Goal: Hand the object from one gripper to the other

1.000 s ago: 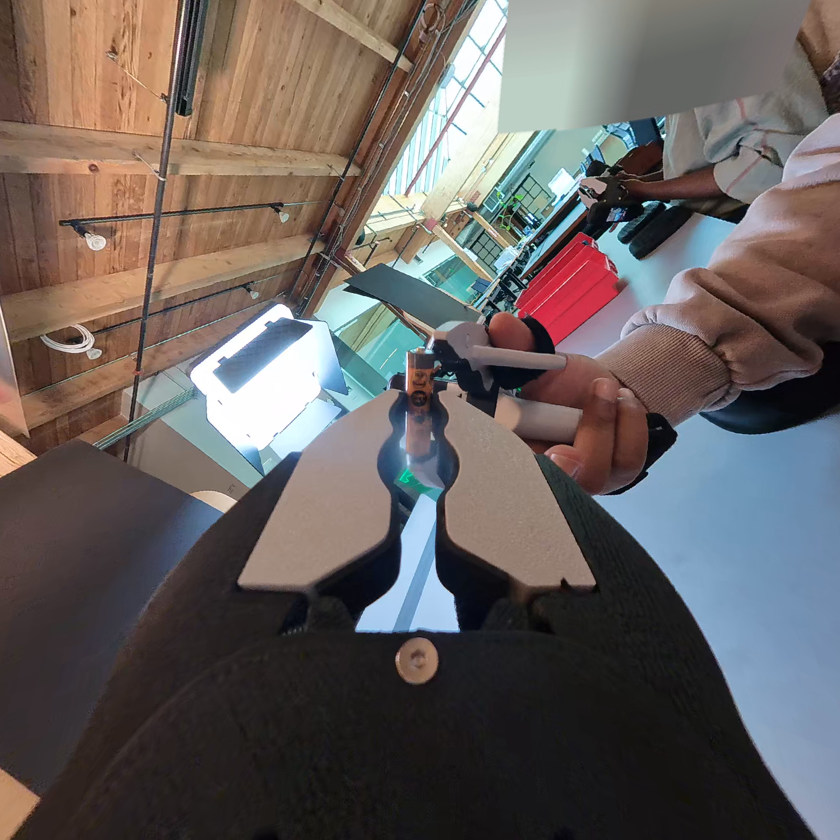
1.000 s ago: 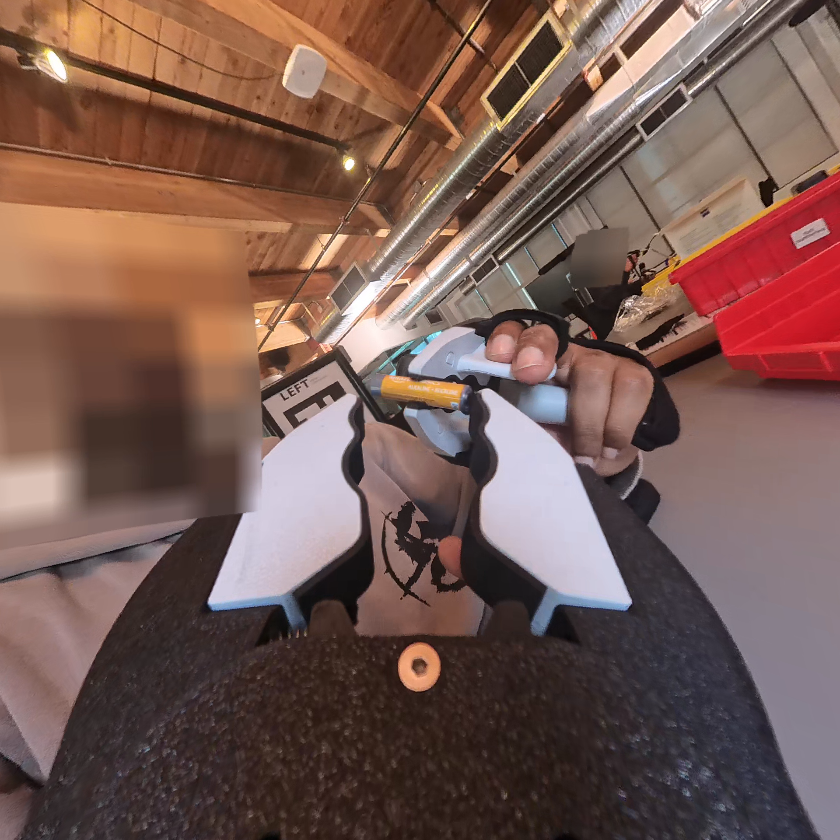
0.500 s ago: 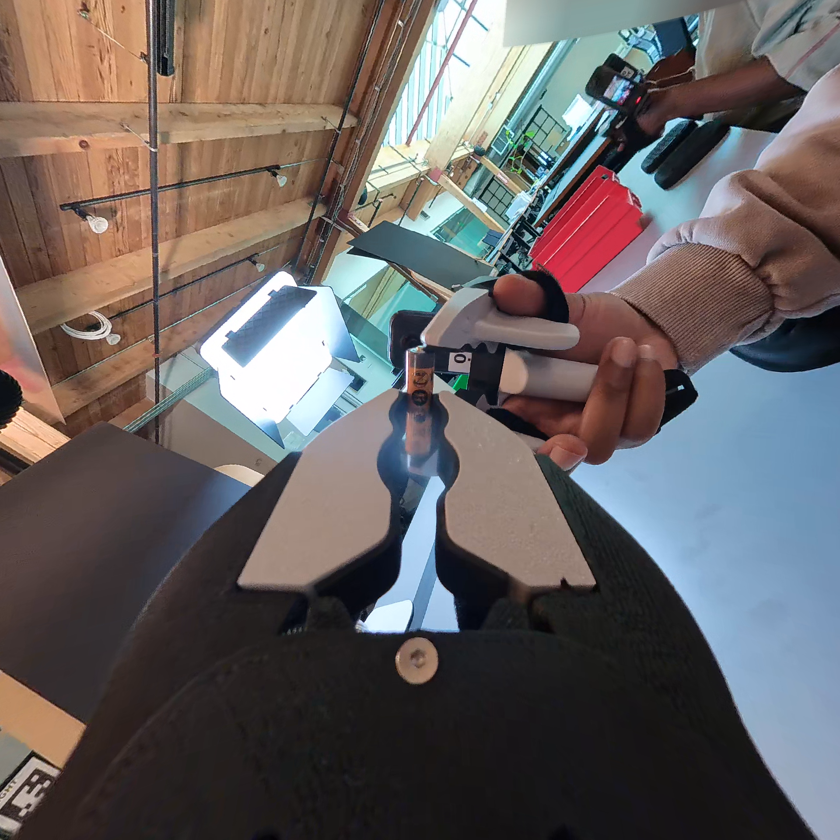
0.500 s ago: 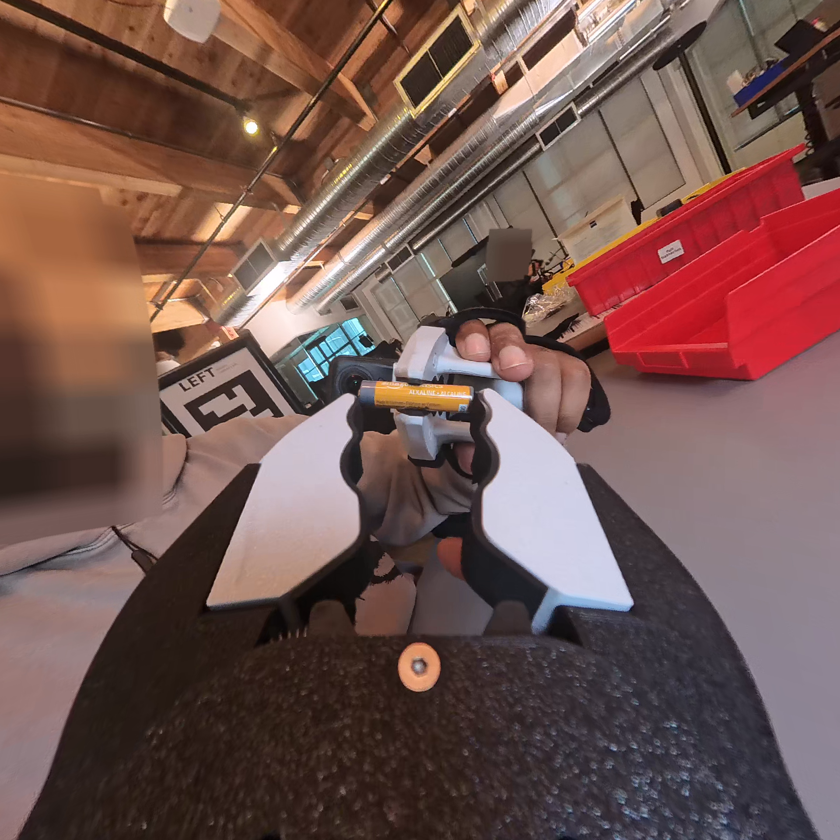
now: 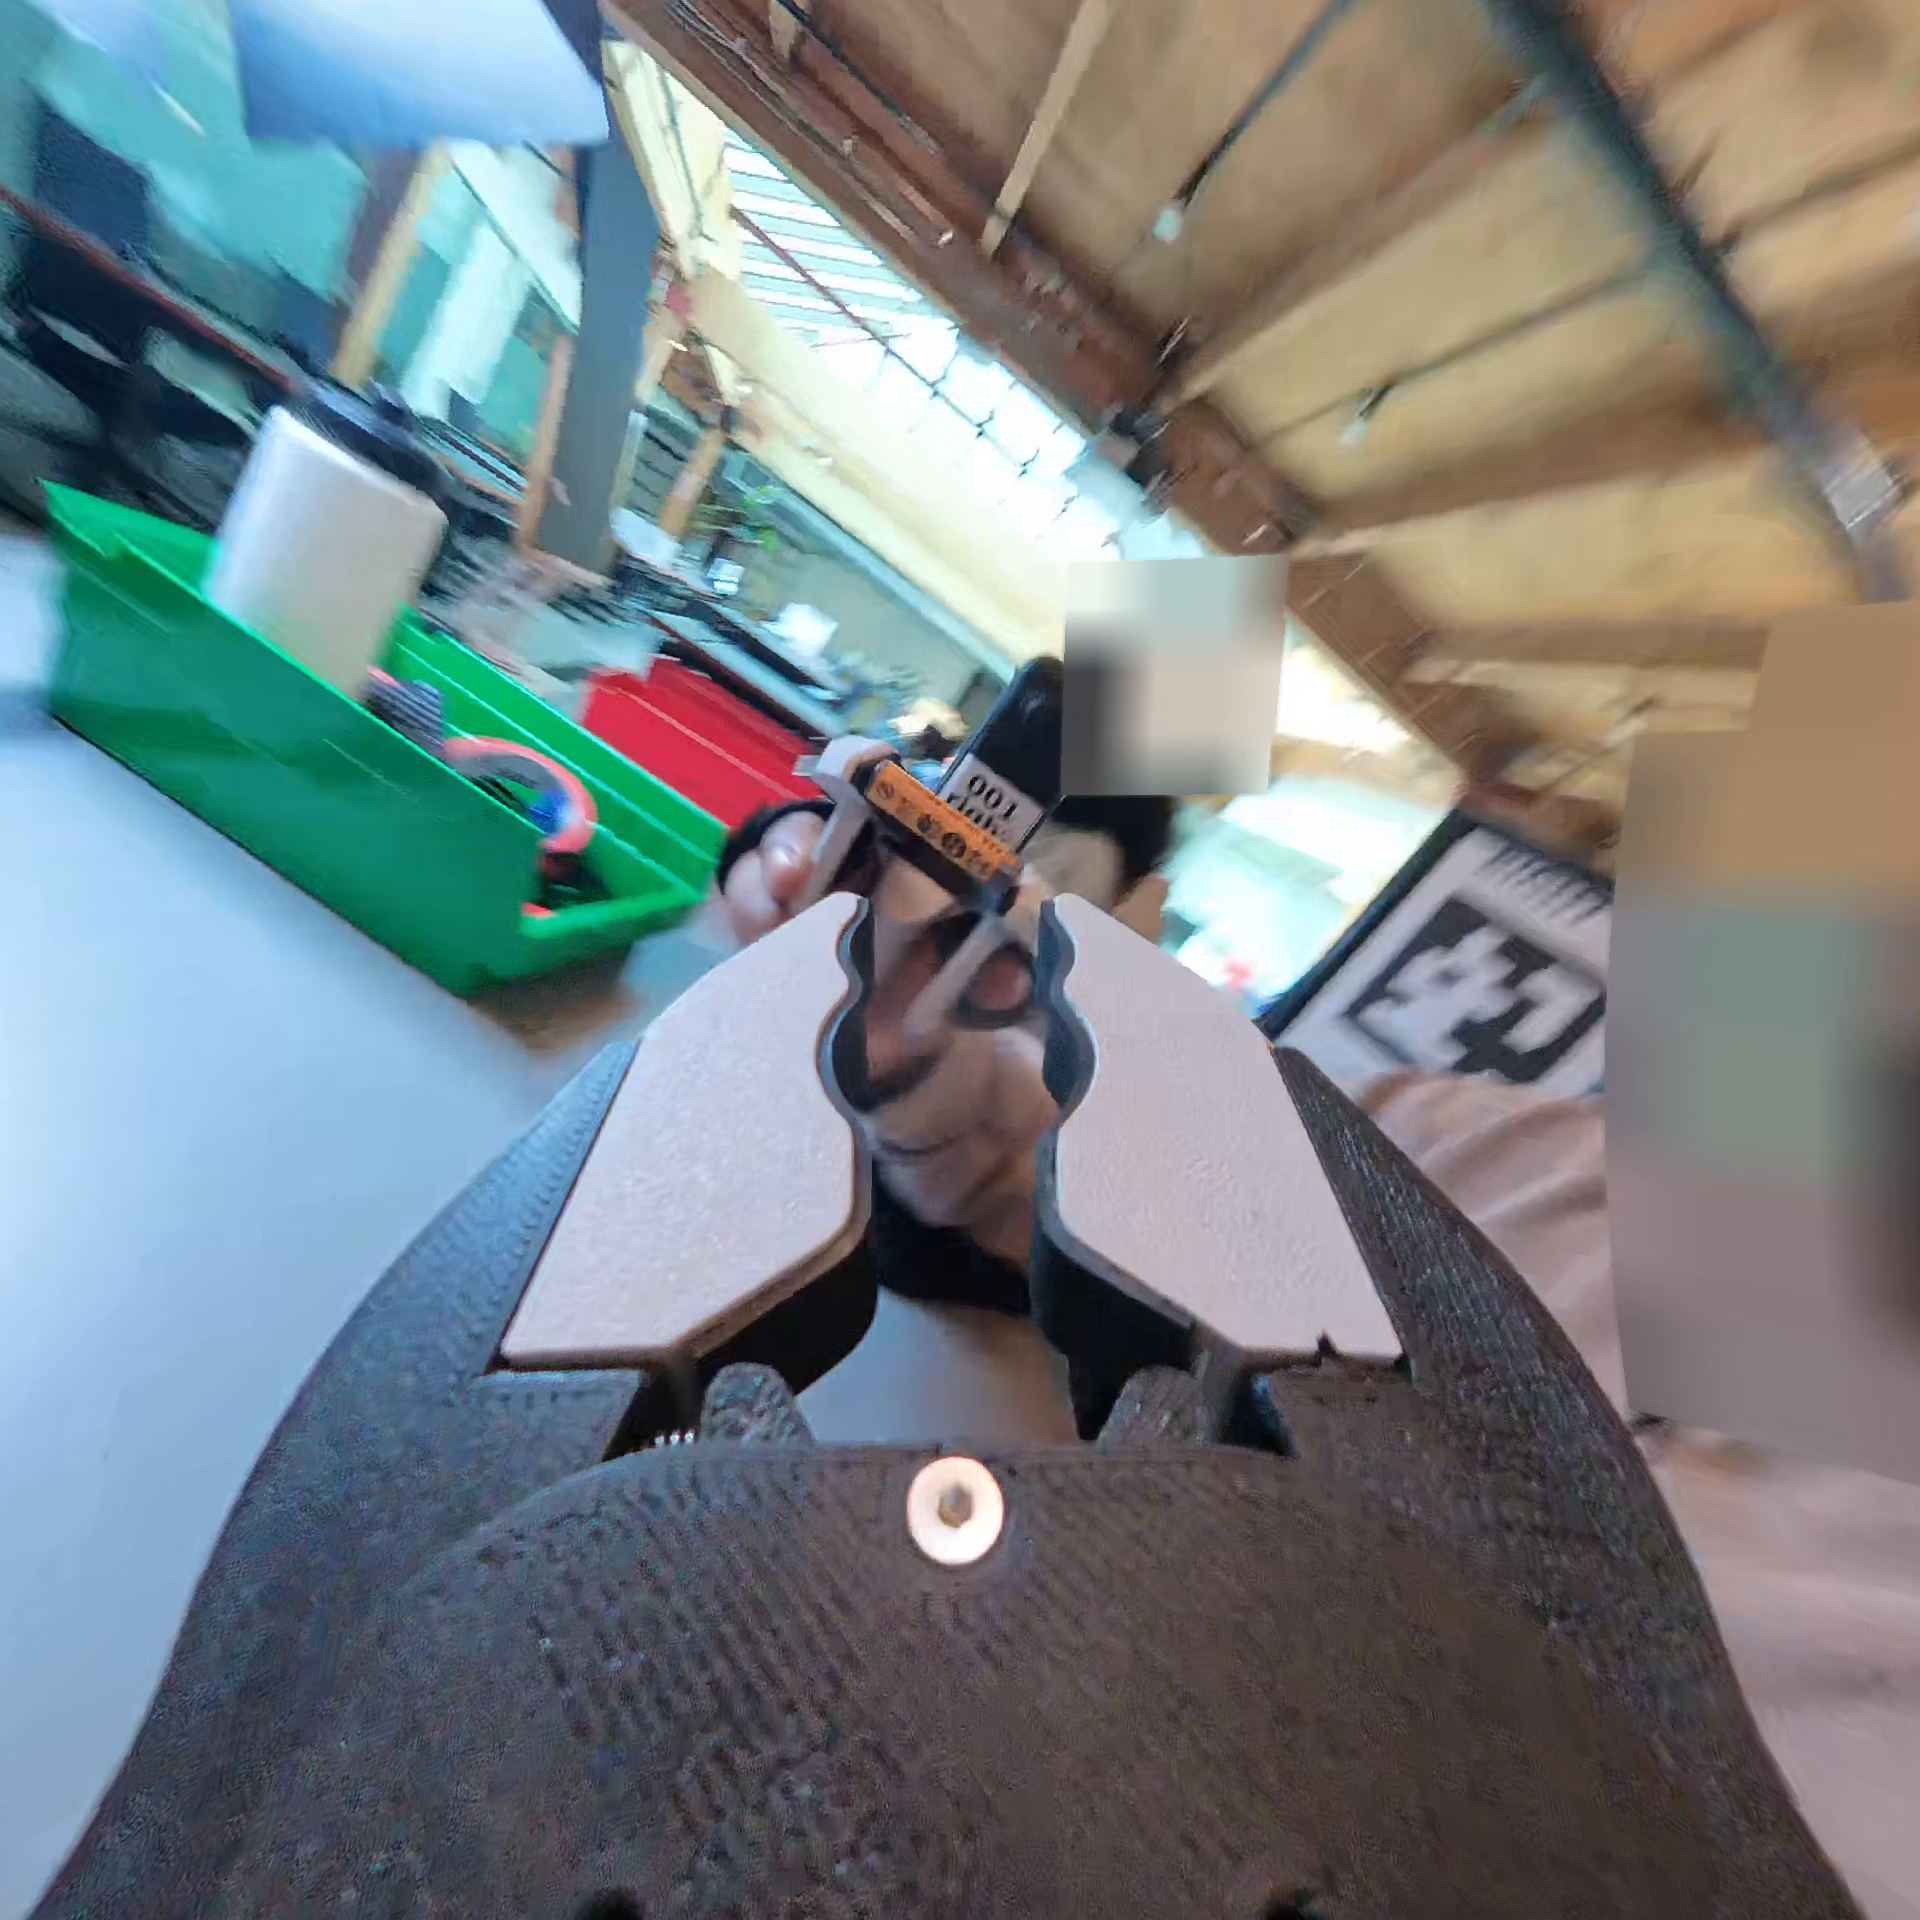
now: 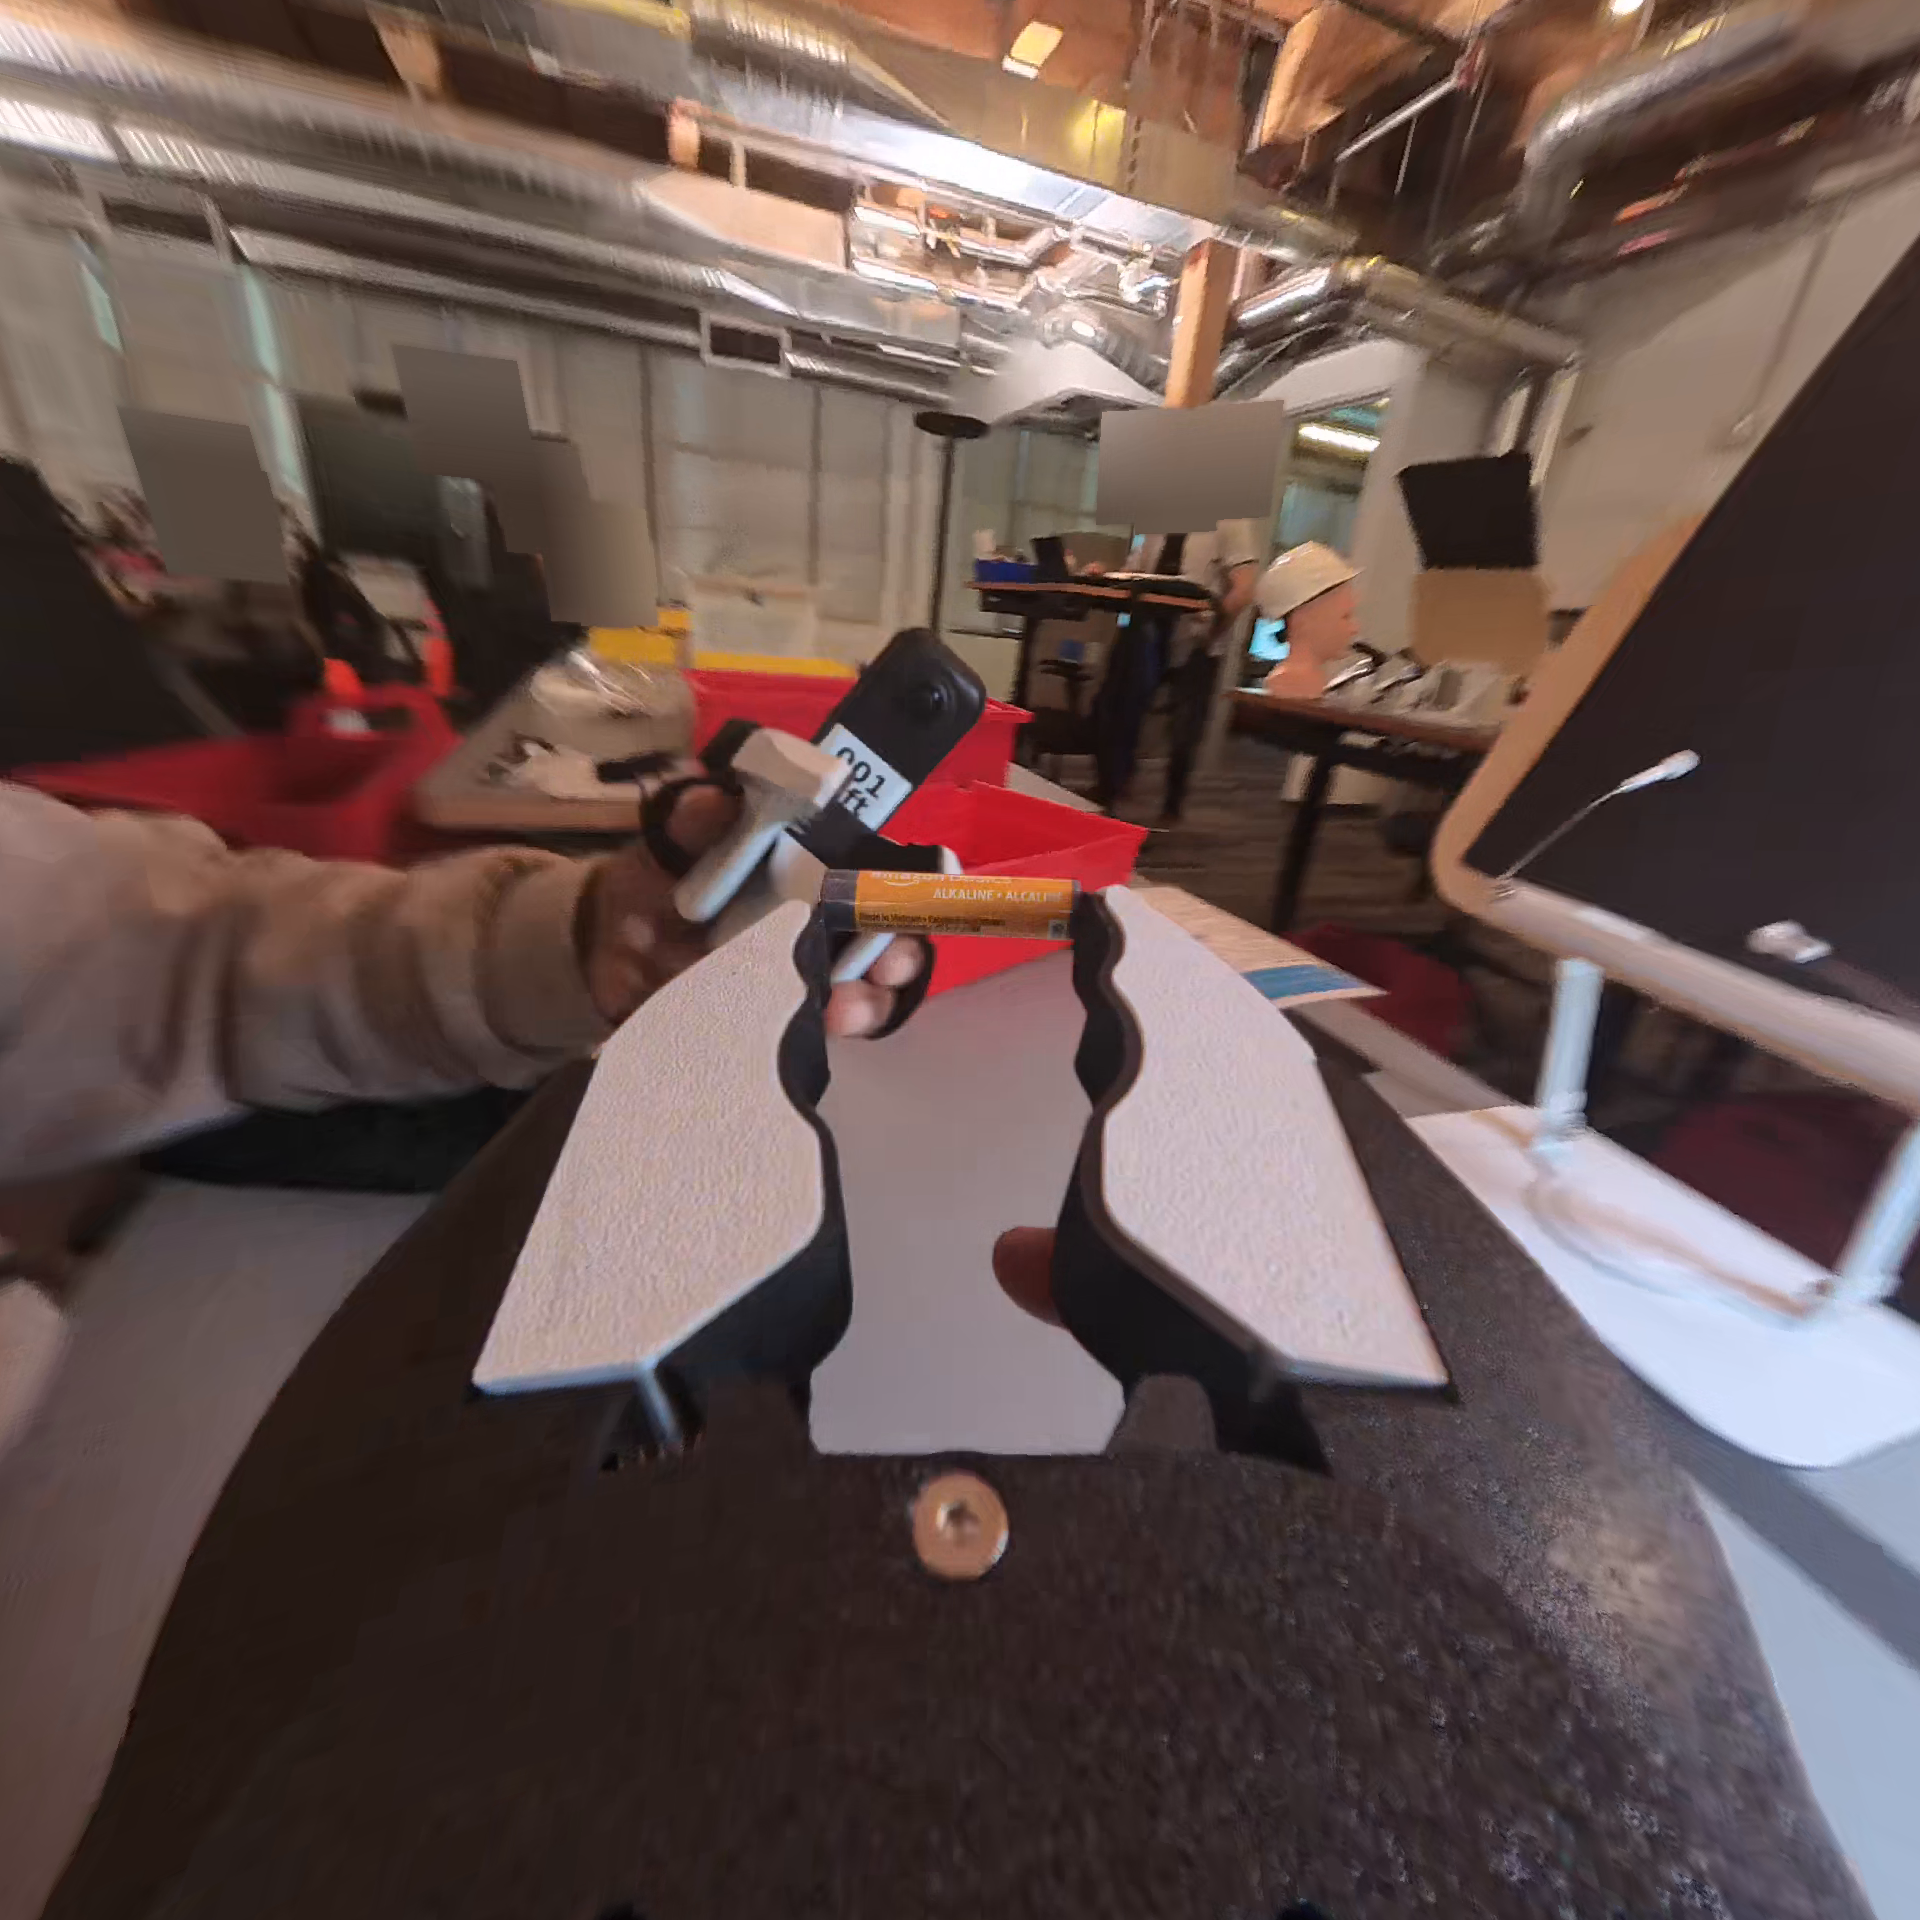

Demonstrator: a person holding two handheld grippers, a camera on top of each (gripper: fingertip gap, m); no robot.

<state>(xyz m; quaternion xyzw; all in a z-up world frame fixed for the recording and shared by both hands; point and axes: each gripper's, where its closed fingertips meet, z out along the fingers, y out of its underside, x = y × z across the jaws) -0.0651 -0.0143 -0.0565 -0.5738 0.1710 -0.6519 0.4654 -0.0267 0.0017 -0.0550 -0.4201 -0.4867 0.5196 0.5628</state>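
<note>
The battery (image 6: pixel 951 906), orange and black, lies crosswise between the tips of the right tongs (image 6: pixel 951 920), which pinch it end to end; the same battery (image 5: pixel 943 834) shows farther off in the left wrist view, held up in front of a hand (image 5: pixel 774 868). The left tongs (image 5: pixel 951 914) stand apart with nothing between their tips, just short of the battery. In the right wrist view the person's sleeve (image 6: pixel 260 966) reaches in from the left to the other handle with its black camera (image 6: pixel 904 717). On the grey bench (image 5: pixel 208 1039) in the left wrist view sits a green bin (image 5: pixel 312 800) that holds a white roll (image 5: pixel 312 540) at its far end and a red-and-blue looped thing (image 5: pixel 540 790) near its near end; what that thing is I cannot tell through the blur. Behind it lies a red bin (image 5: pixel 686 727). The right wrist view shows red bins (image 6: pixel 997 852) beyond the tongs; their contents are hidden. A white stand (image 6: pixel 1662 1299) carrying a dark board rests on the bench at the right.
</note>
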